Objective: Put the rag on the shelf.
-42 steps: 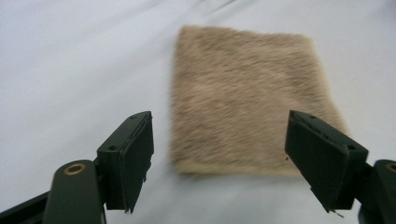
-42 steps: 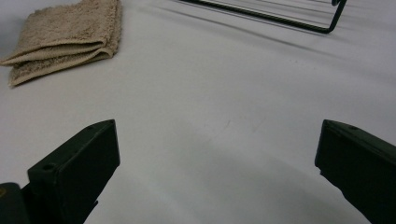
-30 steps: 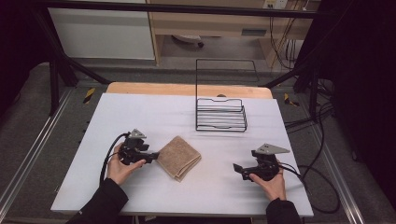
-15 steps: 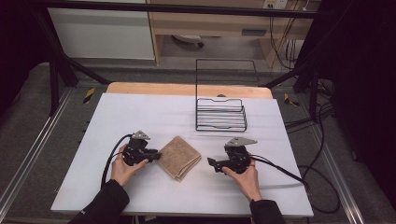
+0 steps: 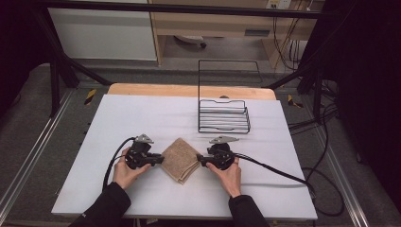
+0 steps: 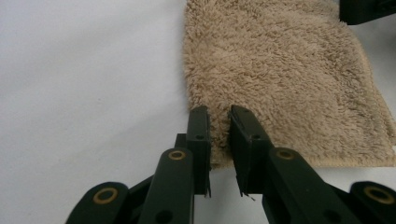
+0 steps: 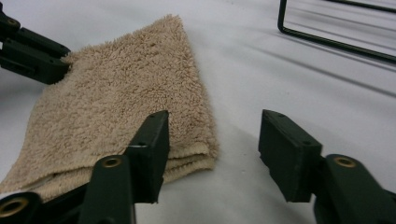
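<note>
I have the folded tan towel lying flat on the white table, near the front edge and between my two grippers, with the wire rack well apart from it toward the back. My left gripper has its jaws drawn nearly together over the towel's near corner, pinching the pile, though a thin gap shows between them. My right gripper stands wide open; its left jaw sits against the stacked fold edge and the other jaw is out over bare table. The towel lies just left of the right gripper's centreline, so I judge that hand must shift toward the cloth before closing. Both hands are about equally near
</note>
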Available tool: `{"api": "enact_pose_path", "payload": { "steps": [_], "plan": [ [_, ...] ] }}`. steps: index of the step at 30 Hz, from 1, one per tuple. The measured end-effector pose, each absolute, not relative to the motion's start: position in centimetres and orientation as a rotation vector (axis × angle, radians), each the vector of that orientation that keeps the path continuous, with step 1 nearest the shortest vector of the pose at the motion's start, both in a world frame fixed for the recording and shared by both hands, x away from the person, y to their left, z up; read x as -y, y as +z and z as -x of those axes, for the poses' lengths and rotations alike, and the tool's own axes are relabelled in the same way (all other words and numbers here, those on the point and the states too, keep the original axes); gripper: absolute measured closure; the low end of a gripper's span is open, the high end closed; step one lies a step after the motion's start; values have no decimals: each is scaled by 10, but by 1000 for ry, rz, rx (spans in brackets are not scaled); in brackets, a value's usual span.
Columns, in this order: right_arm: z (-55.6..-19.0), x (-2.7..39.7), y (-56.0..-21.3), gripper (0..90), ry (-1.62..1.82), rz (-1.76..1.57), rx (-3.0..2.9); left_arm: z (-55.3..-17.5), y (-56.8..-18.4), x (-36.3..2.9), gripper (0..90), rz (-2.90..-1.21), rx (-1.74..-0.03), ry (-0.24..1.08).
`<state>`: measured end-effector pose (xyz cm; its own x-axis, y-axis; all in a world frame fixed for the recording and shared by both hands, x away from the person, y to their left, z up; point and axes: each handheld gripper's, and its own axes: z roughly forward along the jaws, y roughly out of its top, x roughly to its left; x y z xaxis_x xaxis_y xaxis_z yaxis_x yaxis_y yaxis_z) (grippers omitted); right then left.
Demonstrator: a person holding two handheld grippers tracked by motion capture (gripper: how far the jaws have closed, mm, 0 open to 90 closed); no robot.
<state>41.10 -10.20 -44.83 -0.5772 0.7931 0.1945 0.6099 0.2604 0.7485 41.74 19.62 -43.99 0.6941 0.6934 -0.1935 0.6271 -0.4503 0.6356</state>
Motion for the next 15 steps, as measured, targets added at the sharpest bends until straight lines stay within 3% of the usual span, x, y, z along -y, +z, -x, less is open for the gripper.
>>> {"api": "enact_pose_path", "payload": {
  "steps": [15],
  "plan": [
    [-409,97,-456,733,1223,-1427,-2340,-415,-440,-192,844,-2195,-1032,137]
  ]
}}
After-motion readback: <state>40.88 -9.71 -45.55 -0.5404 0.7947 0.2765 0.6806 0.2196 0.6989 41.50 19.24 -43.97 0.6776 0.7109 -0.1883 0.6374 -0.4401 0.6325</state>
